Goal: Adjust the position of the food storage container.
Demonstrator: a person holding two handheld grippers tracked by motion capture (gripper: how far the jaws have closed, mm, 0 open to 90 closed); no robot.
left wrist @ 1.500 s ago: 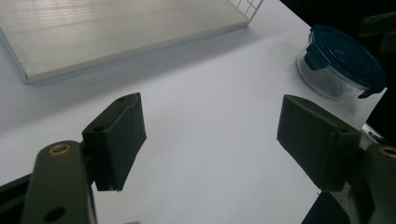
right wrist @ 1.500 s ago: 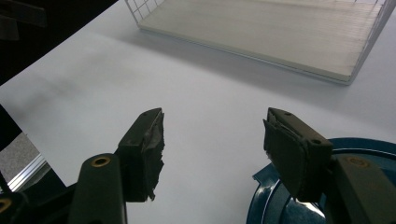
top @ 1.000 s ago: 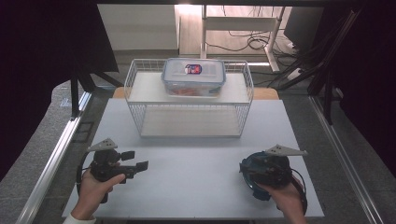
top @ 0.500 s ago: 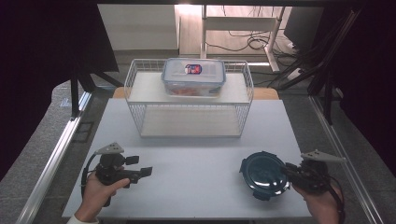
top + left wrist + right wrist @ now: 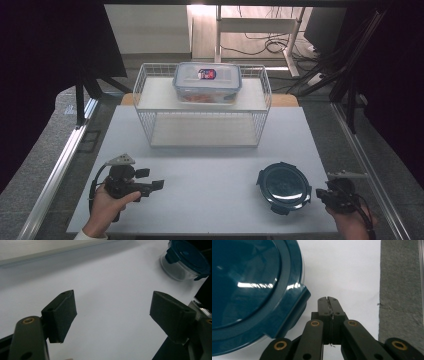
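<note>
Teal-lidded and round, the container (image 5: 283,187) sits on the white bench (image 5: 210,170) near its front right corner, standing free with its lid clipped on and nothing holding it. Just to its right, at the bench's edge, the right gripper (image 5: 330,196) rests in the person's hand; in the right gripper view its jaws have just been closing and now meet flat against each other with nothing between them, beside one of the lid's clip tabs (image 5: 294,312) but apart from it. Over on the front left, the left gripper (image 5: 156,185) is held low over the bench with its jaws spread wide and empty, pointing across toward the round container (image 5: 186,261), which stands well apart from it. At the back of the bench a white wire rack (image 5: 202,107) carries a rectangular clear box (image 5: 207,82) with a labelled lid on its upper shelf; the lower shelf is bare. Judging from this, the round container looks freshly set down or not yet taken up: either way it is on the bench rather than on the rack, so any lifting, carrying or placing onto a shelf seems to be work left to do.
</note>
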